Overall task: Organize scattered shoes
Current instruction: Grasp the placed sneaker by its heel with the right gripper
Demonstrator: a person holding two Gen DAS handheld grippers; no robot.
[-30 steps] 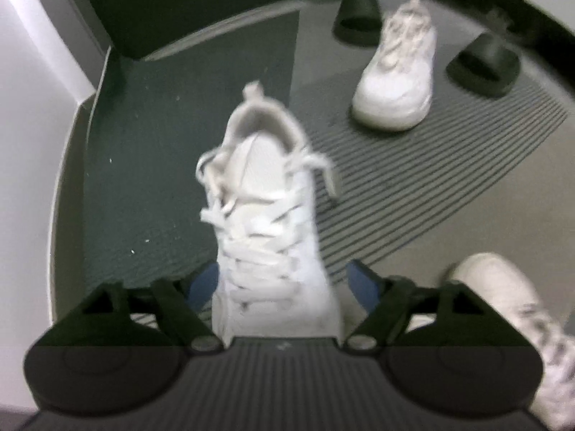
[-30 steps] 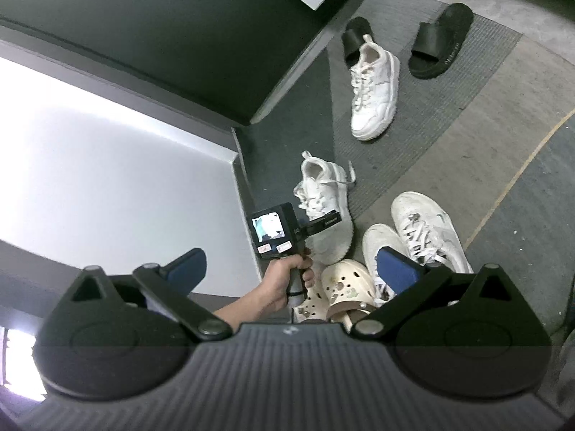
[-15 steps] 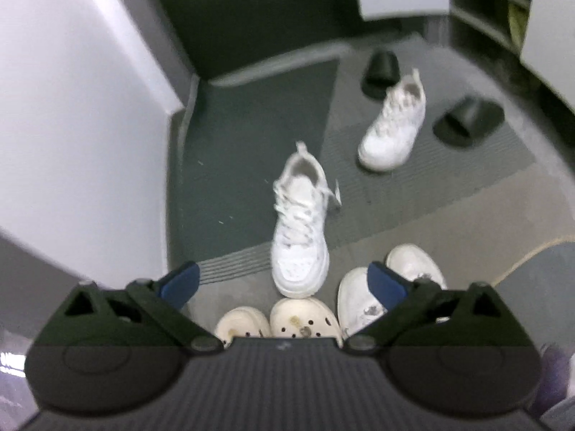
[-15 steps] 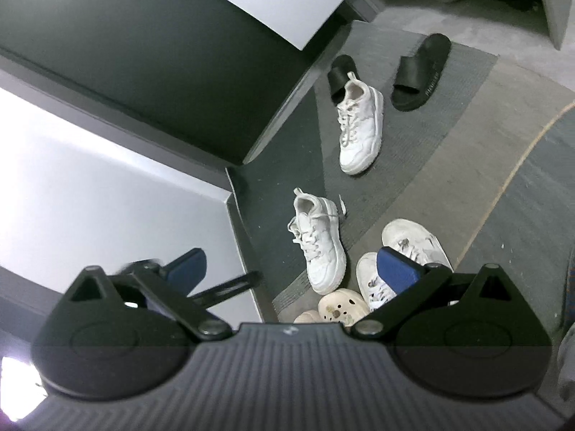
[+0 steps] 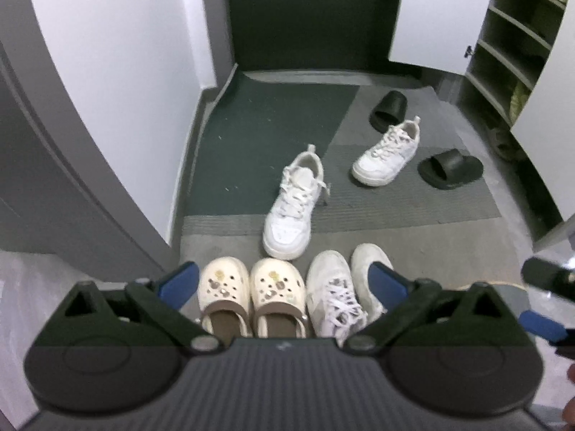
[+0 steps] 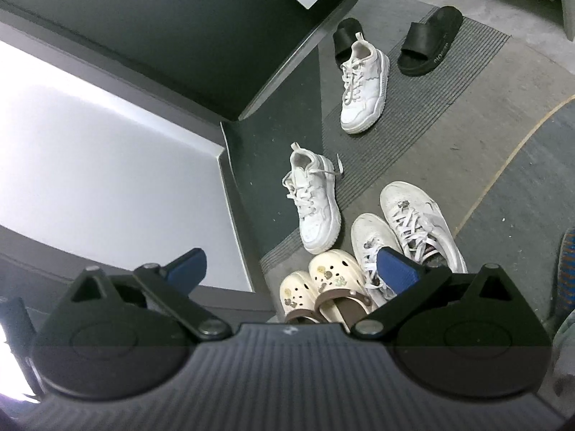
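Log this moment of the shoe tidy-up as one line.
left gripper: open, empty | right gripper: open, empty | cream clogs: paired | near white sneaker: unpaired on mat | far white sneaker: between black slides

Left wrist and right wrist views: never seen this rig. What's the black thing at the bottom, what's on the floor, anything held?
No robot: a person holds a two-finger gripper in each hand, with a fisheye camera on each looking along its fingers. The black shape is the gripper body. The left gripper and right gripper are both open and empty. On the floor: cream clogs and worn white sneakers paired up, two clean white sneakers apart, and two black slides apart.
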